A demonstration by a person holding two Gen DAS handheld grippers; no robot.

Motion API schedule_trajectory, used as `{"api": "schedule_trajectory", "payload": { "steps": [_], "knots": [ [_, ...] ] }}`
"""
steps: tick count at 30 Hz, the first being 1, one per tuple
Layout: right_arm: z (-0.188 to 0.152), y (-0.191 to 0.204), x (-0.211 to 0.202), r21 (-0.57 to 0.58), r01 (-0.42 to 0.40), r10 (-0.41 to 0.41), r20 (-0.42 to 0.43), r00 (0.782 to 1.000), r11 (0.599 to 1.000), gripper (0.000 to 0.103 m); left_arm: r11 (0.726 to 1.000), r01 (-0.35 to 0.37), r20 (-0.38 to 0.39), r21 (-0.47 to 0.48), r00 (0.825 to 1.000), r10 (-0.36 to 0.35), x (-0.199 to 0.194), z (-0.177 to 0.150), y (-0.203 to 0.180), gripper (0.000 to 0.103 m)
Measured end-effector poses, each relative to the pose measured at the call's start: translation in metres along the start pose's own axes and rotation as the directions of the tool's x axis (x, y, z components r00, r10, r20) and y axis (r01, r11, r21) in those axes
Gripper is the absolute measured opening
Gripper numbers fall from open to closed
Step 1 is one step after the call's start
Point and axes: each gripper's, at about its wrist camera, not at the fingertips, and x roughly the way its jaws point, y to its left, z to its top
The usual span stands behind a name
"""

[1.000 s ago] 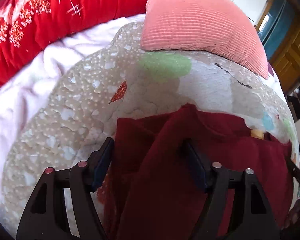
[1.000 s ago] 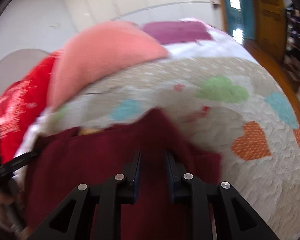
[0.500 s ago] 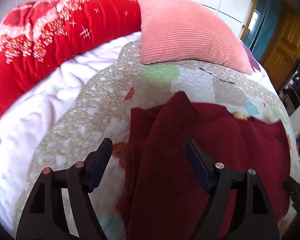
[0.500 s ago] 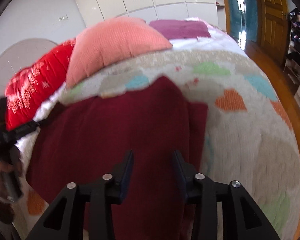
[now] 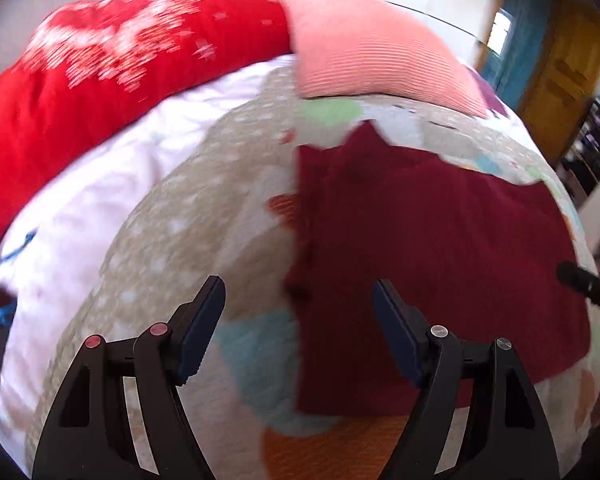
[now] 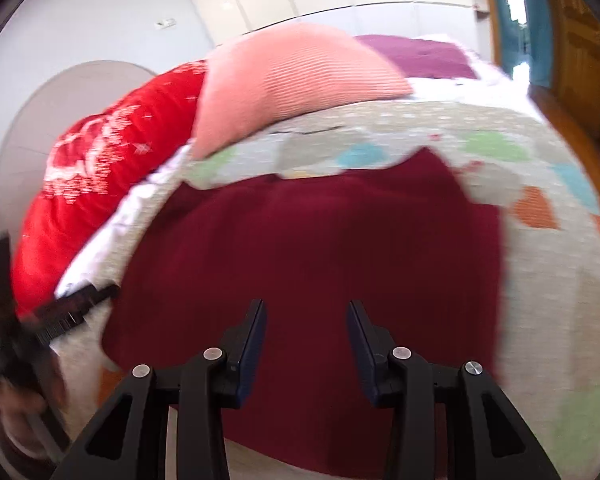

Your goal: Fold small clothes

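Note:
A dark red garment (image 5: 432, 248) lies flat on the patterned quilt (image 5: 204, 216), folded into a rough rectangle. It also fills the middle of the right wrist view (image 6: 320, 248). My left gripper (image 5: 298, 300) is open and empty, held above the garment's left edge. My right gripper (image 6: 306, 320) is open and empty, above the garment's near part. The left gripper shows as a dark blurred shape at the left edge of the right wrist view (image 6: 40, 320). The right gripper's tip shows at the right edge of the left wrist view (image 5: 588, 284).
A pink ribbed pillow (image 5: 372, 52) and a red patterned cushion (image 5: 112, 64) lie at the head of the bed. White bedding (image 5: 112, 184) lies to the left of the quilt. A wooden door (image 6: 572, 40) and a wooden floor are on the right.
Both grippers have drawn back and up from the garment. My right gripper has opened from nearly shut and let go of the cloth. The garment now lies flat.

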Motion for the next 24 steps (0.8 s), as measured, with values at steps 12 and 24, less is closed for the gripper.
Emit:
{"api": "schedule_trajectory", "payload": {
  "steps": [12, 24],
  "knots": [
    [0.057, 0.113, 0.106, -0.036, -0.234, 0.232, -0.051, 0.971, 0.972, 0.040, 0.989, 0.126, -0.048, -0.075, 0.990, -0.130, 0.033, -0.004, 0.023, 0.078],
    [0.093, 0.171, 0.189, -0.226, -0.064, 0.026, -0.166, 0.986, 0.972, 0.010, 0.980, 0.173, -0.068, -0.102, 0.981, -0.180, 0.032, -0.004, 0.031, 0.078]
  ]
}}
